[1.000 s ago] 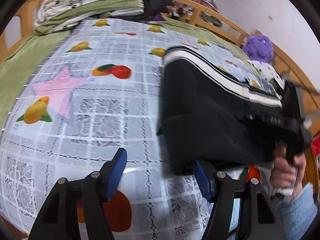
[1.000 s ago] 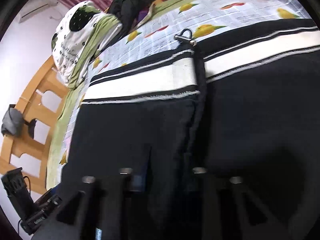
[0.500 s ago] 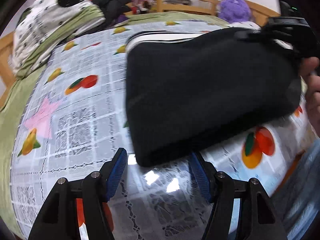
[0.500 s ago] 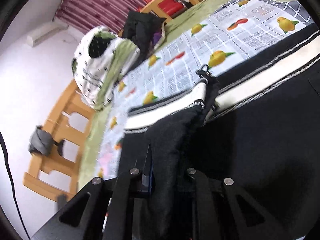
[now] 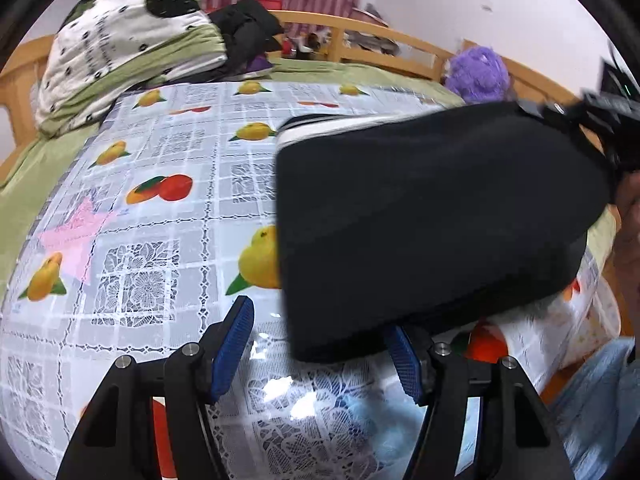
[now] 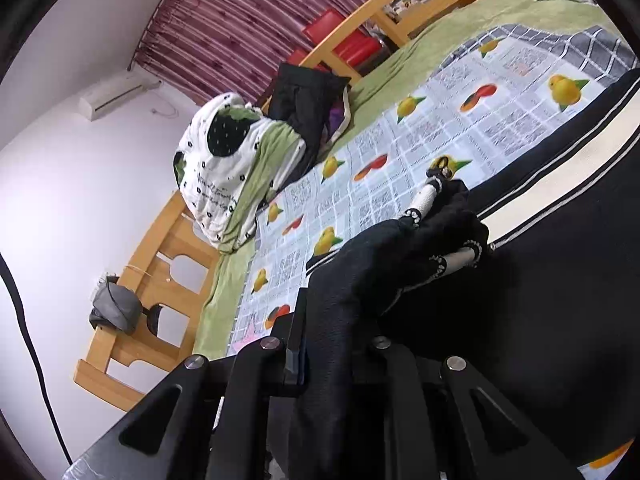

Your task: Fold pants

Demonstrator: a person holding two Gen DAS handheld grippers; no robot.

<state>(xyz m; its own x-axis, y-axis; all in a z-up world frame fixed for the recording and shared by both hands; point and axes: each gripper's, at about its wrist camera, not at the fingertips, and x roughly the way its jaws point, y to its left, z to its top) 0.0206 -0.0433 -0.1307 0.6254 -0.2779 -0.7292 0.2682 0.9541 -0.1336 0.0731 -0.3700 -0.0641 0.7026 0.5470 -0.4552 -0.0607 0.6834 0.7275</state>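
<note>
Left wrist view
- Left gripper (image 5: 320,346): jaws spread, the blue pads on either side of the pants' near corner without pressing on it; nothing is pinched.
- Pants (image 5: 432,216): a black slab of cloth just ahead and to the right of the left gripper, its near corner hanging between the pads, the striped waistband at its far edge.
- Right gripper (image 5: 600,120): far to the right and above, holding the pants' raised right end; a hand (image 5: 628,208) shows just below it.
- Tablecloth (image 5: 160,240): fruit-printed, shiny, spreads ahead and to the left under the fingers.
- Bedding pile (image 5: 124,48): well ahead, to the left, apart from the work.

Right wrist view
- Right gripper (image 6: 340,354): jaws have just been closing and now stand pressed together on a bunched fold of black cloth that rises between the fingers.
- Pants (image 6: 552,280): the main body lies ahead and to the right, the white waistband stripe running away to the far right; a drawcord (image 6: 430,194) with a metal tip trails ahead over the bunch.

Risks (judgement)
- Thin pinch: the bunch may be only one layer, so the lower layer could sag and spoil the fold.
- Free corner: with the left jaws unclosed, the near corner may swing or drag as the right end is carried.
- Slick cloth: the pants could slide instead of creasing.
- Drawcord: it may get trapped in the fold.
</note>
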